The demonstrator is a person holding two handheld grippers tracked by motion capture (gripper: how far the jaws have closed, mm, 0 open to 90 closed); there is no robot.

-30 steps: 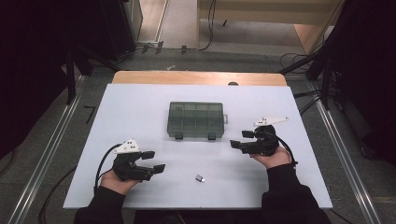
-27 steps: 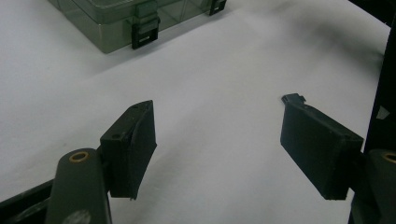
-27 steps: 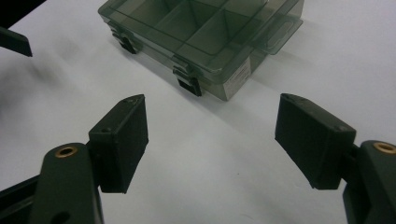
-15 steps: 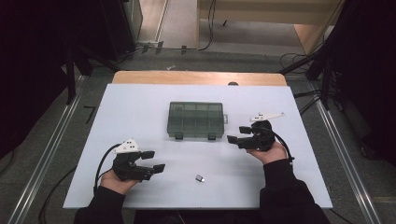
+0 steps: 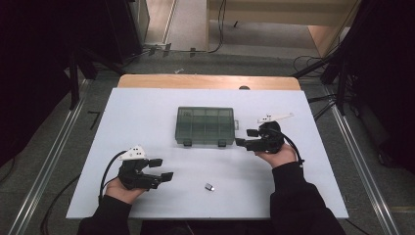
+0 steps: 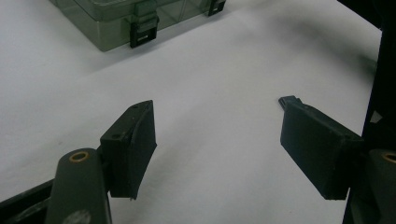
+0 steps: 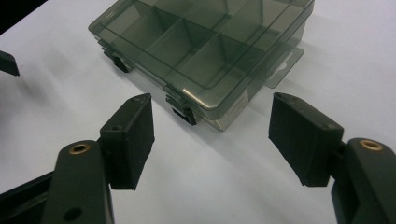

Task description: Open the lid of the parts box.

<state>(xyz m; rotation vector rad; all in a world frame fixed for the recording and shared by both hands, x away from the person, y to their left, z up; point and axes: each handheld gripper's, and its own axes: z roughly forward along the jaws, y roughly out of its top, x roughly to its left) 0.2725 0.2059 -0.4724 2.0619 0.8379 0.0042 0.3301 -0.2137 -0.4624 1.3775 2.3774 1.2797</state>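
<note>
— What's in front of your claws?

— My left claw [image 5: 159, 169] gapes wide over bare board. Just ahead of my right claw [image 5: 247, 137], whose jaws have just been narrowing yet grip nothing, sits the smoky-grey clear plastic compartment box [image 5: 205, 125], lid shut with black latches.

— Anything inside?

— Its compartments look empty. A small grey metal piece [image 5: 209, 186] lies between my claws, on the white tabletop [image 5: 147, 112].
</note>
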